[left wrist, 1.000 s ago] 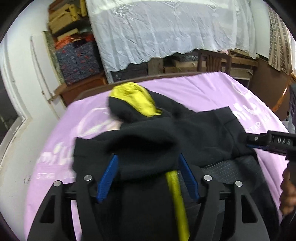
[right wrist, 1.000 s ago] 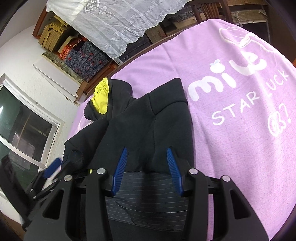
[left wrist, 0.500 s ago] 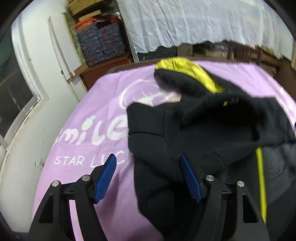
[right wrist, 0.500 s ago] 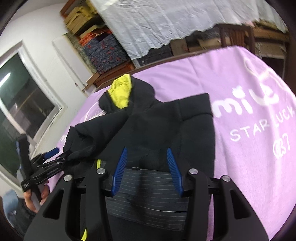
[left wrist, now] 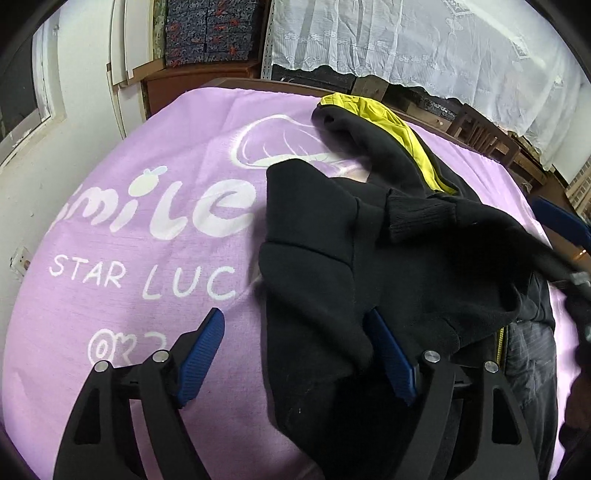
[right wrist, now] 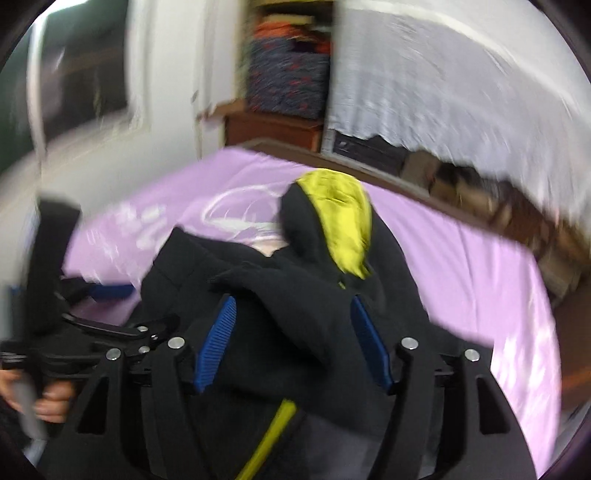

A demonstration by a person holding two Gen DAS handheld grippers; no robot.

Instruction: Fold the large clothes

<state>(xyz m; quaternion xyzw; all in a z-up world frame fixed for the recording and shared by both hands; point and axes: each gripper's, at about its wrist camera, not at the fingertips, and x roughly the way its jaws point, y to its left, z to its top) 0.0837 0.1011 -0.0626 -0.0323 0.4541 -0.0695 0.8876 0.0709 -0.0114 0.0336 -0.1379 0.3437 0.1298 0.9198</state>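
Note:
A black hoodie (left wrist: 369, 266) with a yellow-lined hood (left wrist: 399, 136) lies on the purple cloth (left wrist: 147, 221); its sleeves are folded in over the body. My left gripper (left wrist: 295, 350) is open above the hoodie's left edge, holding nothing. In the blurred right wrist view the hoodie (right wrist: 295, 302) and its yellow hood (right wrist: 343, 221) fill the middle. My right gripper (right wrist: 291, 339) is open over the hoodie's lower body, and black fabric lies between its fingers. The left gripper shows there at the left edge (right wrist: 110, 295).
The purple cloth with white lettering covers the table. A wooden cabinet (left wrist: 192, 77) with patterned boxes (left wrist: 214, 29) stands behind it. A white lace cloth (left wrist: 424, 40) hangs at the back. A wooden chair (left wrist: 484, 133) is at the far right.
My left gripper has swung left and let the sleeve down, folded on the hoodie body. My right gripper has swung left over the hoodie and is moving fast, its view blurred.

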